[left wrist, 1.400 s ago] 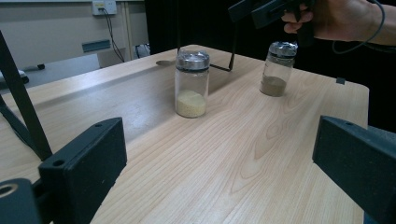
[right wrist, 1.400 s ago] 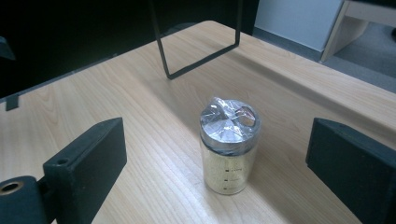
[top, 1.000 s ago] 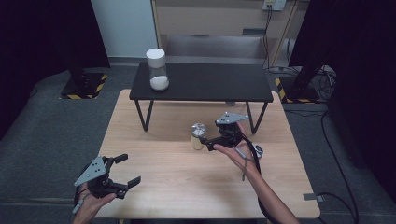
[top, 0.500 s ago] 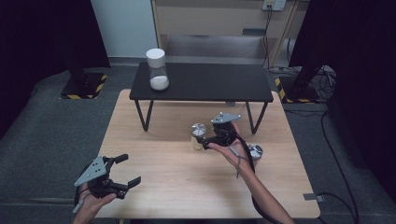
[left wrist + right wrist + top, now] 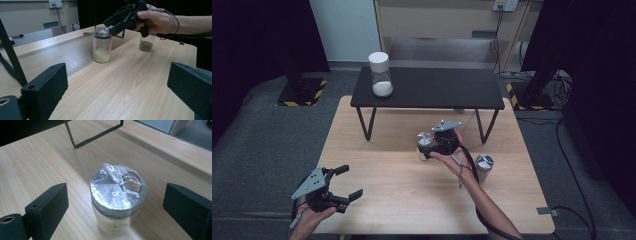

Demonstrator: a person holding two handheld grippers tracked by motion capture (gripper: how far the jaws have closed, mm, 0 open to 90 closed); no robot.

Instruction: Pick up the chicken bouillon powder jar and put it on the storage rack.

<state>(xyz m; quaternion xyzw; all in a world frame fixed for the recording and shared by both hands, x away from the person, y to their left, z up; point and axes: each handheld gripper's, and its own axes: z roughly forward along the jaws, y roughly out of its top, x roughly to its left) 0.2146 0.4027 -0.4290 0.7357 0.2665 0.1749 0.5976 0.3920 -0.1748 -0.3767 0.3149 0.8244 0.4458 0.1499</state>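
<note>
Our right gripper [image 5: 428,148] hangs above and just right of the upright glass jar of pale grains [image 5: 424,145] at mid-table, its jaws spread wide to either side of the plastic-wrapped lid [image 5: 117,187] and clear of it, having just narrowed slightly. The jar's long axis is vertical. Our left gripper [image 5: 343,187] sits released, well apart at the near-left edge.

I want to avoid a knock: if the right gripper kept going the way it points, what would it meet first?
Most likely the foil-capped jar of pale grains: it stands centred between the right gripper's open jaws, with wooden table beyond. Exact depth is hard to judge.
</note>
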